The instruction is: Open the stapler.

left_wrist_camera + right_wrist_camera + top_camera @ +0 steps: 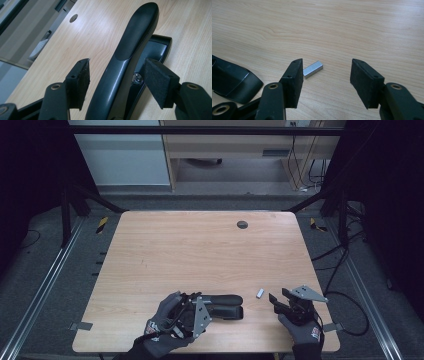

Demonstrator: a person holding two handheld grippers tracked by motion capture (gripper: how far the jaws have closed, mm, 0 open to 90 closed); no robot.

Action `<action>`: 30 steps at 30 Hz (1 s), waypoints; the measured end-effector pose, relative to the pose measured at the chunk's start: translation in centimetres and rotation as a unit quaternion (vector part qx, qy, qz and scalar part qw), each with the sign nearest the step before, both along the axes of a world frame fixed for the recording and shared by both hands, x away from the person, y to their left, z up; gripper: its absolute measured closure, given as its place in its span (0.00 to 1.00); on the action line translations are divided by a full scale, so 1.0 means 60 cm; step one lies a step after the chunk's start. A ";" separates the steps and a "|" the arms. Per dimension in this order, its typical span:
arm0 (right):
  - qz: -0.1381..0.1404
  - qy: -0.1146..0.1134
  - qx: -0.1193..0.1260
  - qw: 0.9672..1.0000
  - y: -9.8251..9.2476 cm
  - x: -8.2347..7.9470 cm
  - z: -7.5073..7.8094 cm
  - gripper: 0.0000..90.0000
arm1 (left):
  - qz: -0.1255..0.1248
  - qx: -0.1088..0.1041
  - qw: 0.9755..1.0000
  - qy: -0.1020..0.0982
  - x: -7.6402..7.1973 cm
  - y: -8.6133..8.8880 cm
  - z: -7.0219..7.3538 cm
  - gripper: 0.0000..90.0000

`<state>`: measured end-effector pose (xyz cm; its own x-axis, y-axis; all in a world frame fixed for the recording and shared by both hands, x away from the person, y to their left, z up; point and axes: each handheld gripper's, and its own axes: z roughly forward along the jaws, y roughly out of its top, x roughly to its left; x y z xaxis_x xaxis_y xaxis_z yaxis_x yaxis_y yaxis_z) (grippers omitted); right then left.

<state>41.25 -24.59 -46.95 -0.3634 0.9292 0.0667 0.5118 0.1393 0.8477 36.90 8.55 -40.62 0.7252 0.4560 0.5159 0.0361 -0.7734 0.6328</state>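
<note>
Near the front edge of the tabletop (200,240), the black stapler (222,306) lies flat, wide bare wood beyond it. Left tongs (117,82) stand wide, straddling its glossy curved arm, pads not pressing. Right tongs (325,82) also wide, empty, just short of a small silver staple block (312,69).

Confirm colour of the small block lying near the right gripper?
Silver-grey metal, plain; the small block shows best in the right gripper view.
</note>
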 end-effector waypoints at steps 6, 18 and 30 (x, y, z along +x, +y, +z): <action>0.000 0.000 0.000 1.000 0.000 0.000 0.000 0.49 | -0.002 0.008 1.000 -0.008 -0.002 -0.008 -0.006 0.41; 0.000 0.001 0.001 1.000 0.000 0.001 -0.001 0.49 | -0.009 0.048 0.998 -0.038 -0.005 -0.034 -0.014 0.39; 0.000 0.002 0.003 1.000 0.000 0.001 -0.001 0.50 | -0.015 0.086 0.994 -0.072 -0.007 -0.060 -0.024 0.38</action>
<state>41.29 -24.58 -47.01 -0.3638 0.9286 0.0728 0.5145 0.1352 0.8468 36.47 4.96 -42.07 0.6506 0.3311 0.6835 -0.0699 -0.8701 0.4880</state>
